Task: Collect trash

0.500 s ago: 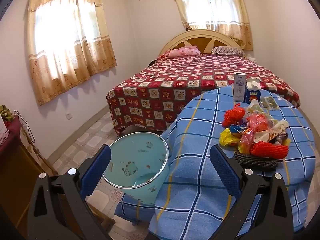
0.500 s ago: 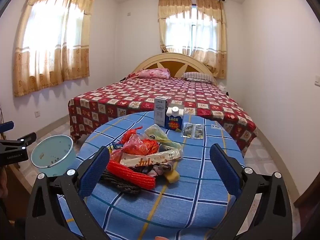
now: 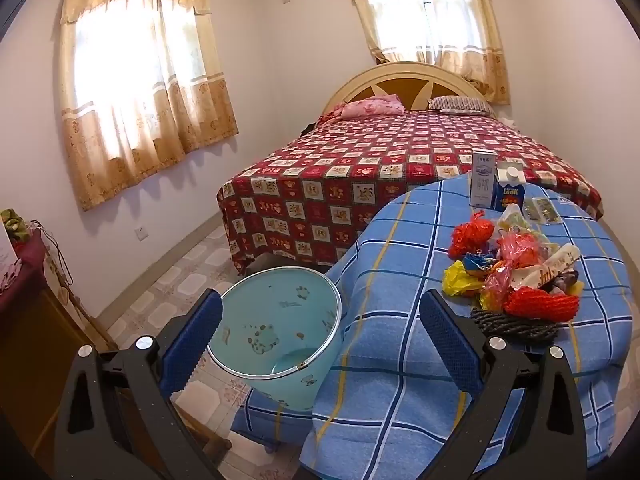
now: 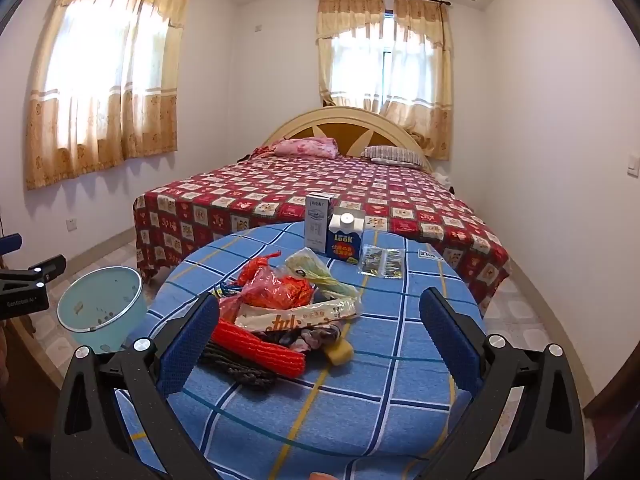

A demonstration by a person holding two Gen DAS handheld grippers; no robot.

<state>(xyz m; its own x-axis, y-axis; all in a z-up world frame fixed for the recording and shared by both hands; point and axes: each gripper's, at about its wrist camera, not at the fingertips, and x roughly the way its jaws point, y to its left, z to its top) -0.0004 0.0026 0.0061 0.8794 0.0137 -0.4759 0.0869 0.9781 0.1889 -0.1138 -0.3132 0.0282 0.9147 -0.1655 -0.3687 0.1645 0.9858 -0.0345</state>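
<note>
A heap of trash [image 4: 280, 316] lies on the round table with the blue checked cloth [image 4: 360, 400]: red net bags, plastic wrappers, a long white wrapper, a dark net, a yellow sponge. It also shows in the left wrist view [image 3: 516, 280]. A light blue bin [image 3: 276, 332] stands on the floor left of the table; it also shows in the right wrist view [image 4: 100, 304]. My left gripper [image 3: 320, 336] is open and empty, above the bin's edge and the table's left side. My right gripper [image 4: 320, 340] is open and empty, just short of the heap.
Two cartons [image 4: 336, 232] and foil packets [image 4: 380, 260] stand at the table's far side. A bed with a red patterned cover [image 4: 320, 192] lies behind. A wooden cabinet [image 3: 28, 320] stands at the left. The floor is tiled.
The left view has swung a little leftward and lower, so bin and table sit slightly further right. The right gripper has barely moved.
</note>
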